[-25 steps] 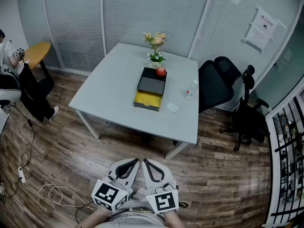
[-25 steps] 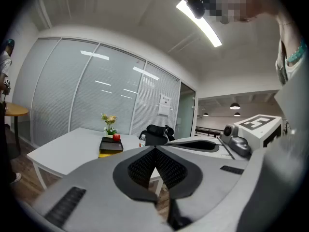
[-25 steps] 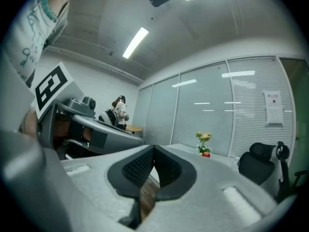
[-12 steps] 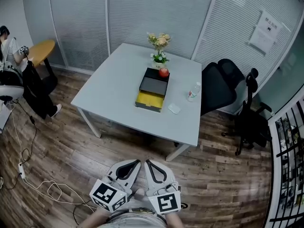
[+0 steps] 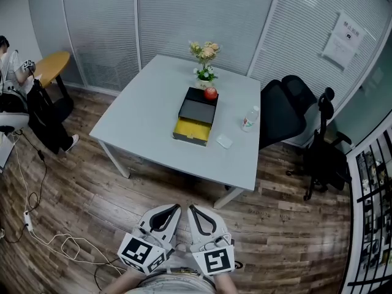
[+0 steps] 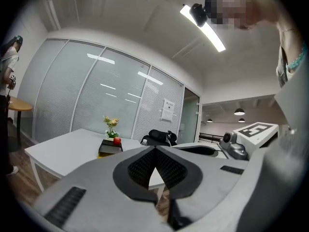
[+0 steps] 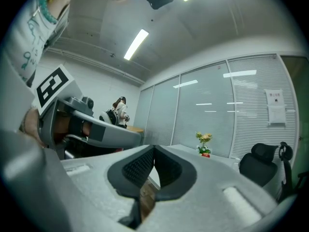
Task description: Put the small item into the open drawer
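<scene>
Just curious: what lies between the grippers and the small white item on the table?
Head view: bare wooden floor, then bare table, up to the small white item.

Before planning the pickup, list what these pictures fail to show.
Small item: head view, too small to identify.
Drawer inside: head view, too distant to tell contents.
Wall notice: head view, print too small to read.

No words can be read anywhere. A white paper notice [image 5: 346, 38] hangs high on the right panel of the glass wall [image 5: 202, 11] (its dark print is too small to read). The marker cubes [image 5: 138, 251] bear black-and-white square patterns, not letters.
</scene>
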`<state>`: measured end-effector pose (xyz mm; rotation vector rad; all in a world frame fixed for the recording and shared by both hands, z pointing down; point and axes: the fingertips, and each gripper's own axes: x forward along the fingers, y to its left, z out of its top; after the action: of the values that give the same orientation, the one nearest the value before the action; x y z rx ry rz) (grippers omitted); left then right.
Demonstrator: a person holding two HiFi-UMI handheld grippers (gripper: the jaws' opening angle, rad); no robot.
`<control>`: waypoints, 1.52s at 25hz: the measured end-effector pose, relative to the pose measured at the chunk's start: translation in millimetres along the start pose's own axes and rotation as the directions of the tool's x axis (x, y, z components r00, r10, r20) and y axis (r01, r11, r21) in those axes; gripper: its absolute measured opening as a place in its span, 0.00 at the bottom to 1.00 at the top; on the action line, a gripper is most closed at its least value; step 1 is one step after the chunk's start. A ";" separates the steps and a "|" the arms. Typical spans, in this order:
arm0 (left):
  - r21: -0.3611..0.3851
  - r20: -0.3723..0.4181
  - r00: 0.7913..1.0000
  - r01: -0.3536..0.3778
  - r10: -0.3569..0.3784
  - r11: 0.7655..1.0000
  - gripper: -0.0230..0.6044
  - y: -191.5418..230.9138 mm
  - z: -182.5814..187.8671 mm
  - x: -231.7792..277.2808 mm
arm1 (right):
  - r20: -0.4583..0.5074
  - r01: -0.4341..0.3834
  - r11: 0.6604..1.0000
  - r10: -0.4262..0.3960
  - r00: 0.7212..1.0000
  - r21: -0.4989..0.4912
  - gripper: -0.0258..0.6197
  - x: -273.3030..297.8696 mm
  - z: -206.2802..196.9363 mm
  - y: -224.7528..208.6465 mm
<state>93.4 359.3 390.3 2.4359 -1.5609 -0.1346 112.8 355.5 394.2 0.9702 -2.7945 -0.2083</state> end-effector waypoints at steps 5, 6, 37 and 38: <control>-0.014 -0.009 1.000 0.008 -0.008 1.000 0.03 17.7 3.4 23.2 | 0.009 0.017 1.000 -0.017 1.000 -0.004 0.04 22.1 2.3 -14.2; -0.021 -0.012 1.000 0.007 -0.007 1.000 0.03 22.9 4.0 27.8 | 0.009 0.023 1.000 -0.023 1.000 -0.001 0.04 27.2 2.6 -17.7; -0.052 -0.055 0.991 0.122 -0.125 0.991 0.03 155.3 38.9 163.5 | -0.054 0.061 0.998 -0.062 0.997 -0.031 0.05 197.7 -3.4 -108.0; -0.053 -0.055 0.990 0.127 -0.130 0.991 0.03 159.1 39.6 165.3 | -0.052 0.065 0.997 -0.066 0.996 -0.031 0.05 202.2 -3.0 -108.6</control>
<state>14.9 140.4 401.3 2.4780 -1.3609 -0.1225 22.4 144.6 400.8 1.0459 -2.7063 -0.2278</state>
